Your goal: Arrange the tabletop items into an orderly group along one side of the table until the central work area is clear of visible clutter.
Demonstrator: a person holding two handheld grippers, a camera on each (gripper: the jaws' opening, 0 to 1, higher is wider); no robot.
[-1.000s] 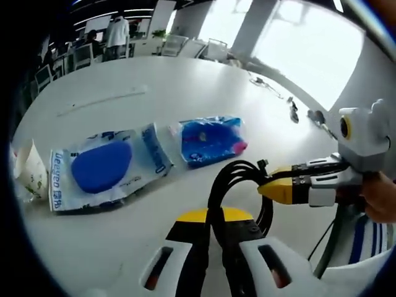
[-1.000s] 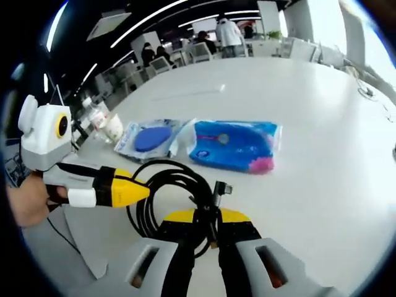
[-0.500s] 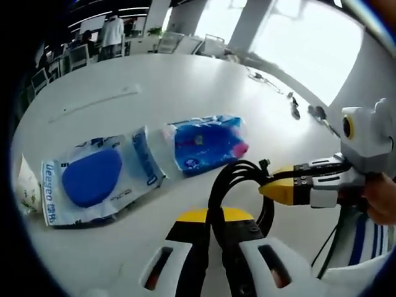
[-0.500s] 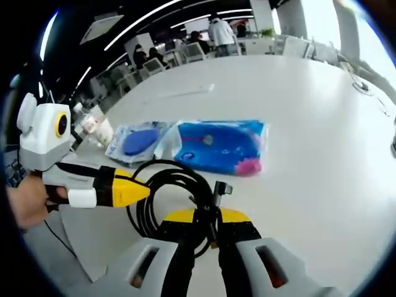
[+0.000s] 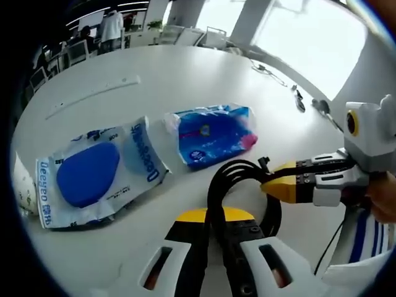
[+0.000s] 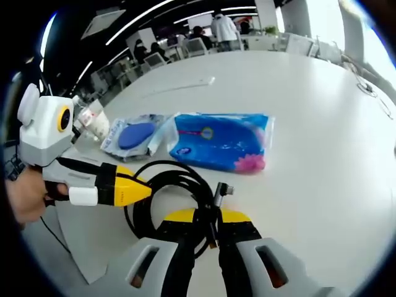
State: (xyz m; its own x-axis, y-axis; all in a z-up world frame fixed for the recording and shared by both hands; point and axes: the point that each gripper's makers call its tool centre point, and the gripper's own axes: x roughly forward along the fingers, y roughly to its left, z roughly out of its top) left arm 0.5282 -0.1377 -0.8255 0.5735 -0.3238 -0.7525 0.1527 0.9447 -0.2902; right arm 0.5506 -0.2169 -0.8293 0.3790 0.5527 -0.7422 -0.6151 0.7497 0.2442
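Open-plan office behind, chairs and people far off; big white round table (image 5: 185,74) takes up both views. Two flat packs lie side by side mid-table: a clear pack with a blue oval pad (image 5: 99,173) and a blue wipes pack (image 5: 213,135), edges touching or nearly so. In the right gripper view they are the same pair, pad pack (image 6: 136,135) left of wipes pack (image 6: 221,141). A paper cup (image 6: 99,127) sits just beyond the pad pack near the table edge.

Black coiled cable (image 5: 238,185) is the thing in hand. Left gripper (image 5: 213,247) has its jaws closed on the cable loop, and right gripper (image 6: 207,244) is clamped on the same coil (image 6: 167,192) near the plug end. Each gripper shows in the other's view, yellow tip pointing at the coil: right one (image 5: 297,185), left one (image 6: 114,189).

Change over the last second: small. Both cameras drift a little, so the packs slide and rotate slightly in frame, and the cup slips to the left view's margin. Packs themselves look unmoved on the table. Grip on the cable is unchanged, and the coil keeps the same shape between the jaws.

Judgement: cable is lifted or held just over the table, not yet placed. Central area is cluttered; grouping is barely started. Likely next is setting the coil down beside the packs.
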